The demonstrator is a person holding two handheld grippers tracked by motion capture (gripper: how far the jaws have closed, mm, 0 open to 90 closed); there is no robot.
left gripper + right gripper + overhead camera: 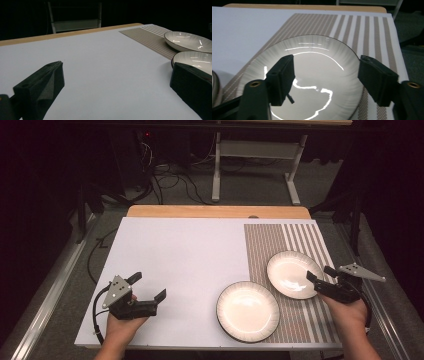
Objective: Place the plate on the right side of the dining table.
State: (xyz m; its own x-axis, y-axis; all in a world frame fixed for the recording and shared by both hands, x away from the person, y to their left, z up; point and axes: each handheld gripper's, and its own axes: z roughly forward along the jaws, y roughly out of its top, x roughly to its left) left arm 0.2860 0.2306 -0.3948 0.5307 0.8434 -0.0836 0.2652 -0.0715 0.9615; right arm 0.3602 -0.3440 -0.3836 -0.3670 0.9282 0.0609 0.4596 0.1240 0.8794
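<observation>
Two white plates with dark rims lie at the right of the table. The far plate (292,274) (188,41) (317,75) rests on the striped placemat (300,240). The near plate (247,311) (197,60) lies half on the mat and half on the white sheet. My right gripper (319,272) (325,60) is open at the far plate's right rim, its jaws spread wide above the plate with nothing pressed between them. Near the front left corner my left gripper (149,285) (117,67) is also open, over bare sheet and pointing toward the plates.
The white sheet (180,265) covers most of the table. A wooden edge (215,211) runs along the far side. Beyond it are floor cables and the legs of a metal stand (216,180). Table edges drop off close on the right and in front.
</observation>
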